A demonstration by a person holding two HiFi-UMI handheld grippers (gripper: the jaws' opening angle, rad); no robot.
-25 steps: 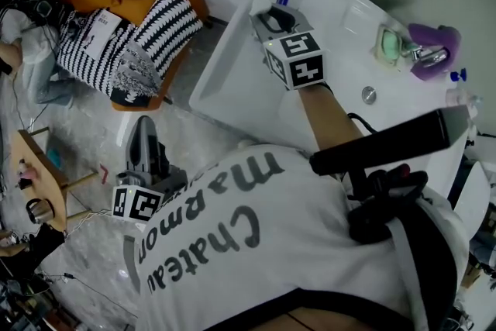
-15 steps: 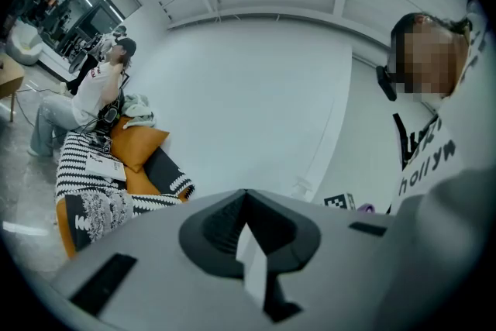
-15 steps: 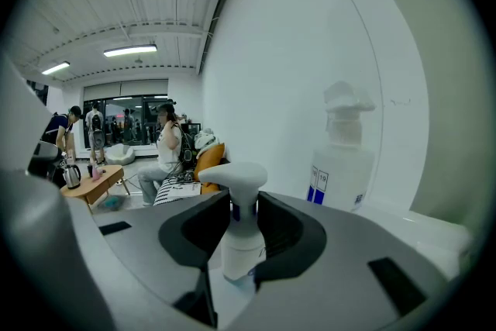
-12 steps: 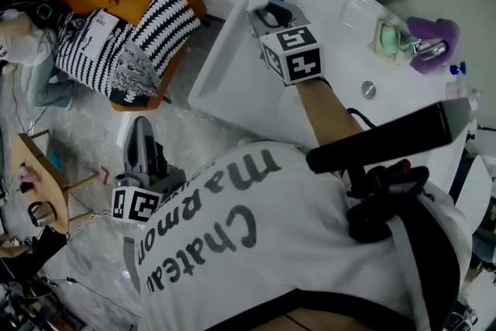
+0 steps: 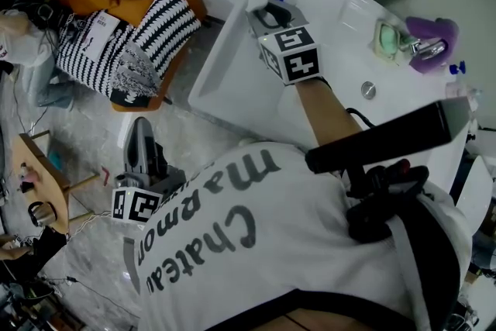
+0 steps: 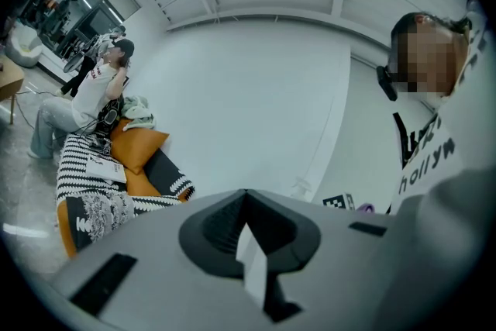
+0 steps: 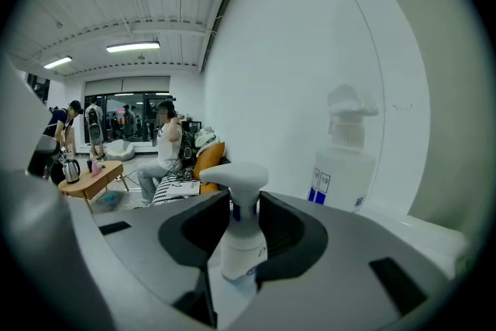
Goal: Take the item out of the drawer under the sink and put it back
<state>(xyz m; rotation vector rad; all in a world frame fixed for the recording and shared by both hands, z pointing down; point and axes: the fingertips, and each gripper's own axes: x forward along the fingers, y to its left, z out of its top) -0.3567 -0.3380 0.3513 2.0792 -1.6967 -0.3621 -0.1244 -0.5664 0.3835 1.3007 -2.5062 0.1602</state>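
right tongs (image 7: 244, 201): partly open, pads clamped on the neck of the spray bottle; upper middle of the head view, by the counter (image 5: 341, 19).
spray bottle (image 7: 242, 244): white, upright between the right tongs' pads, trigger head above them.
second bottle (image 7: 341, 167): on the counter at the wall, right of the held one, apart.
left tongs (image 6: 246, 201): tips together, empty, lower left of the head view, well apart from the bottle.

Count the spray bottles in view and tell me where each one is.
2. A small spray bottle is gripped in the right gripper; a larger spray bottle stands beyond it on the white counter. Others may be hidden.
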